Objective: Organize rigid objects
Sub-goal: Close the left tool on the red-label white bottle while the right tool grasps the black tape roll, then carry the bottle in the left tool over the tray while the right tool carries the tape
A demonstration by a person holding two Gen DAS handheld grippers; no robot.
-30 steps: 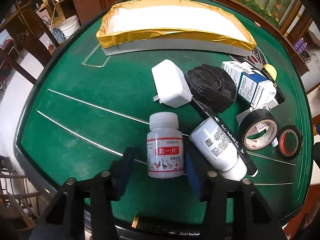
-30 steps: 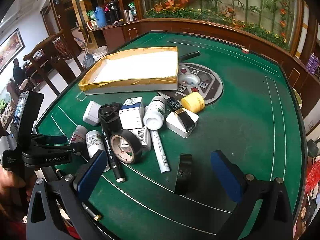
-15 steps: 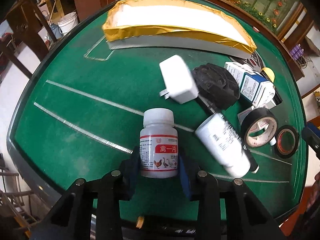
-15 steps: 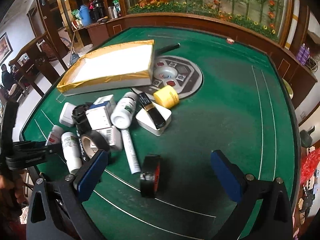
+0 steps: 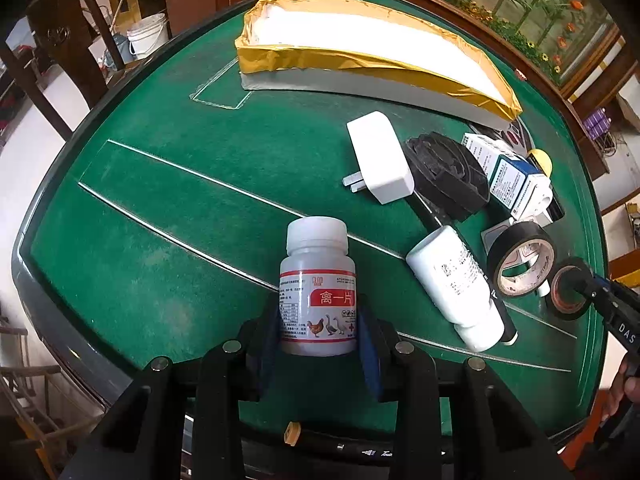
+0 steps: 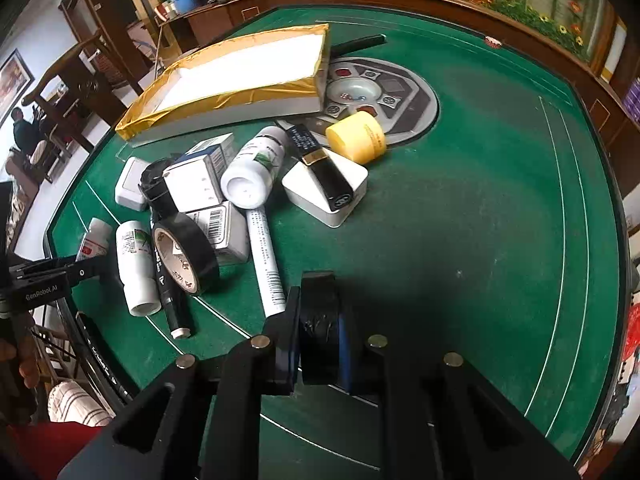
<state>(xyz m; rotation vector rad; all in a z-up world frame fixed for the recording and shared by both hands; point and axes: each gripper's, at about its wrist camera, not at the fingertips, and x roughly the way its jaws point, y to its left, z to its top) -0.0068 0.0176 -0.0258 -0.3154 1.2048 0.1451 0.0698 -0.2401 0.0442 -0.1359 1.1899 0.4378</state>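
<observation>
My left gripper (image 5: 318,330) is shut on a white pill bottle with a red label (image 5: 318,286), held upright near the table's front edge. My right gripper (image 6: 318,334) is shut on a small roll of black tape (image 6: 320,320), standing on edge; the roll also shows in the left wrist view (image 5: 568,294). A gold-rimmed white tray (image 5: 360,54) lies at the back of the green table; it also shows in the right wrist view (image 6: 236,80). Both grippers are well short of the tray.
A pile lies between the grippers: a white charger (image 5: 380,158), a black round object (image 5: 448,176), small boxes (image 5: 504,172), a second white bottle (image 5: 454,288), a larger black tape roll (image 5: 522,258), markers (image 6: 266,260), a yellow jar (image 6: 356,136) and a white case (image 6: 326,186).
My left gripper closed on the red-label bottle and lifted it upright. My right gripper moved onto the small black tape roll and closed on it.
</observation>
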